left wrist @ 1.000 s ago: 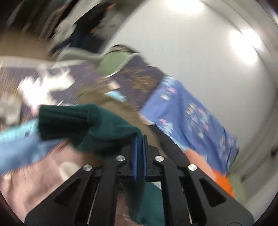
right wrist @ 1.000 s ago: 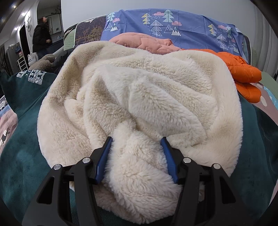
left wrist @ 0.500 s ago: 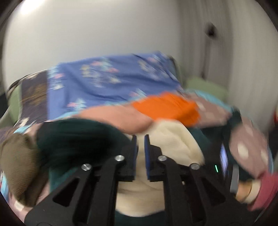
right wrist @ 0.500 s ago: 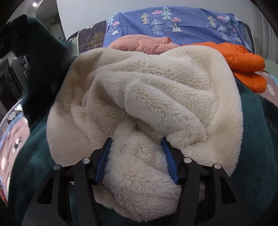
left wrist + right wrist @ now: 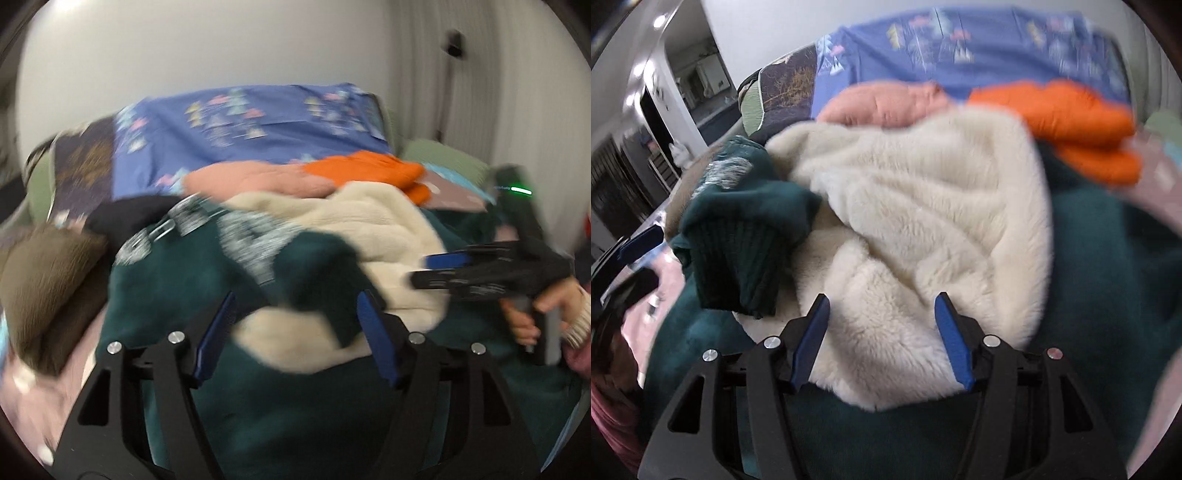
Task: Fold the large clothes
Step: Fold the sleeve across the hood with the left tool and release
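Observation:
A dark green sweatshirt with a cream fleece lining lies spread on the bed. Its green sleeve with ribbed cuff lies across the fleece. My left gripper is open and empty just above the sleeve and lining. My right gripper is open over the fleece, holding nothing; it also shows in the left wrist view at the right, held by a hand.
An orange jacket, a pink garment and a blue tree-print sheet lie behind the sweatshirt. A brown garment lies at the left. A doorway is at the far left.
My left gripper swung right with the green sleeve, laid it over the fleece and opened, letting it go. My right gripper stayed open and pulled back slightly.

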{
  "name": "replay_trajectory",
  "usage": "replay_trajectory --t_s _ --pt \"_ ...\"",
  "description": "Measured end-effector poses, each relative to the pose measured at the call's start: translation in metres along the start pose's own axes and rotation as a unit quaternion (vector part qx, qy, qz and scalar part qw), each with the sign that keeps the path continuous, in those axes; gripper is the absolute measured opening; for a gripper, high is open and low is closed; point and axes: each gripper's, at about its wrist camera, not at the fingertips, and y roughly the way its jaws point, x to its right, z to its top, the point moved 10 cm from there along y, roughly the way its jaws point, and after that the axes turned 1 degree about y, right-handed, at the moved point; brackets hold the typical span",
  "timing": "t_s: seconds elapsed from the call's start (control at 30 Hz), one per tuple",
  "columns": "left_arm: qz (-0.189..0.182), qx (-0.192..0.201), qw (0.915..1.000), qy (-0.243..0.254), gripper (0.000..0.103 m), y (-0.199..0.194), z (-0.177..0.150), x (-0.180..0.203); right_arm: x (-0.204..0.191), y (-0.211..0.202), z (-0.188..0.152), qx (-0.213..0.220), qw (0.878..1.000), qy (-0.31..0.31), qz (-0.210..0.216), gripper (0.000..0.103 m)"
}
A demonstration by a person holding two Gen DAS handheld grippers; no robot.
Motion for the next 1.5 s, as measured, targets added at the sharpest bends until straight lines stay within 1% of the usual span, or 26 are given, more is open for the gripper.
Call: replay_trajectory --t_s 0.1,0.17,0.23,0.4,0.43,0.47,0.5,0.53,0.6,0.67,0.73,0.77,0.8,0.87,0.97,1.0,1.07,1.13,1.2,1.23,1.33,1.37,1.4,1.43,1.47,1.5 --pt "0.039 0.023 0.9974 -0.055 0.069 -0.003 0.004 -0.047 -0.042 -0.025 0.004 0.035 0.995 -0.090 -0.007 0.068" --pt "0.081 0.025 0.9940 -0.069 0.069 0.002 0.003 -0.075 -0.072 -0.029 0.000 0.046 0.987 -0.152 -0.014 0.077" --pt "0.107 0.015 0.9894 -0.097 0.067 0.009 -0.008 -0.103 -0.105 -0.020 -0.007 0.043 0.976 -0.213 -0.033 0.078" --pt "0.052 0.013 0.9759 -0.212 0.067 0.014 -0.034 -0.140 -0.124 0.027 -0.004 0.045 0.956 -0.255 -0.138 0.078" --pt "0.034 0.026 0.9715 -0.233 0.067 0.009 -0.034 -0.146 -0.120 0.036 0.000 0.042 0.956 -0.247 -0.153 0.072" --pt "0.026 0.031 0.9694 -0.242 0.067 0.008 -0.035 -0.149 -0.113 0.043 0.008 0.038 0.959 -0.228 -0.162 0.059" --pt "0.018 0.031 0.9675 -0.250 0.067 0.008 -0.038 -0.151 -0.104 0.041 0.009 0.032 0.964 -0.210 -0.159 0.020" --pt "0.012 0.030 0.9665 -0.254 0.067 0.010 -0.039 -0.150 -0.094 0.035 0.019 0.023 0.979 -0.155 -0.133 0.016" --pt "0.008 0.030 0.9666 -0.254 0.067 0.009 -0.039 -0.150 -0.087 0.012 0.040 0.033 0.993 -0.085 -0.076 0.014" --pt "0.005 0.035 0.9679 -0.249 0.067 0.007 -0.039 -0.148 -0.077 -0.027 0.071 0.053 0.998 -0.018 -0.014 0.013" --pt "-0.001 0.042 0.9689 -0.244 0.067 0.006 -0.037 -0.144 -0.054 -0.071 0.100 0.069 0.992 0.075 0.072 0.013" --pt "-0.004 0.045 0.9692 -0.242 0.067 0.005 -0.035 -0.143 -0.036 -0.088 0.109 0.076 0.983 0.125 0.109 0.011" --pt "-0.009 0.049 0.9695 -0.240 0.067 0.004 -0.034 -0.142 -0.023 -0.093 0.112 0.076 0.978 0.153 0.122 0.006" --pt "-0.016 0.054 0.9701 -0.236 0.067 0.002 -0.032 -0.141 0.022 -0.083 0.113 0.051 0.972 0.212 0.087 0.006" --pt "-0.017 0.040 0.9728 -0.228 0.067 0.006 -0.034 -0.135 0.118 -0.056 0.073 0.019 0.960 0.245 -0.135 0.006" --pt "-0.016 0.035 0.9733 -0.226 0.067 0.009 -0.035 -0.134 0.124 -0.047 0.059 0.005 0.957 0.261 -0.124 0.007" --pt "-0.010 0.016 0.9748 -0.222 0.067 0.016 -0.040 -0.132 0.112 -0.033 0.040 -0.013 0.953 0.301 -0.033 0.010" --pt "-0.004 0.005 0.9760 -0.218 0.067 0.020 -0.042 -0.131 0.087 -0.025 0.032 -0.021 0.955 0.295 0.034 0.045" --pt "-0.002 0.002 0.9772 -0.213 0.067 0.022 -0.043 -0.129 0.062 -0.025 0.034 -0.004 0.968 0.248 0.039 0.073" --pt "-0.001 0.000 0.9776 -0.211 0.067 0.022 -0.043 -0.129 0.050 -0.022 0.035 -0.005 0.974 0.222 0.041 0.078" --pt "0.004 -0.007 0.9784 -0.206 0.068 0.026 -0.044 -0.128 0.009 -0.004 0.034 -0.029 0.982 0.166 0.080 0.081" --pt "0.004 -0.008 0.9784 -0.207 0.068 0.026 -0.044 -0.128 -0.002 0.003 0.029 -0.038 0.984 0.161 0.072 0.081" --pt "0.003 -0.008 0.9781 -0.208 0.068 0.025 -0.045 -0.129 -0.009 0.013 0.029 -0.046 0.985 0.154 0.057 0.057" --pt "0.003 -0.006 0.9778 -0.209 0.068 0.025 -0.044 -0.130 -0.013 0.018 0.031 -0.055 0.987 0.143 0.042 0.002" --pt "0.002 -0.003 0.9773 -0.212 0.068 0.024 -0.044 -0.131 -0.020 0.018 0.038 -0.058 0.989 0.133 0.034 0.003" --pt "0.002 0.002 0.9767 -0.215 0.068 0.022 -0.044 -0.132 -0.023 0.006 0.051 -0.033 0.991 0.123 0.032 0.003"
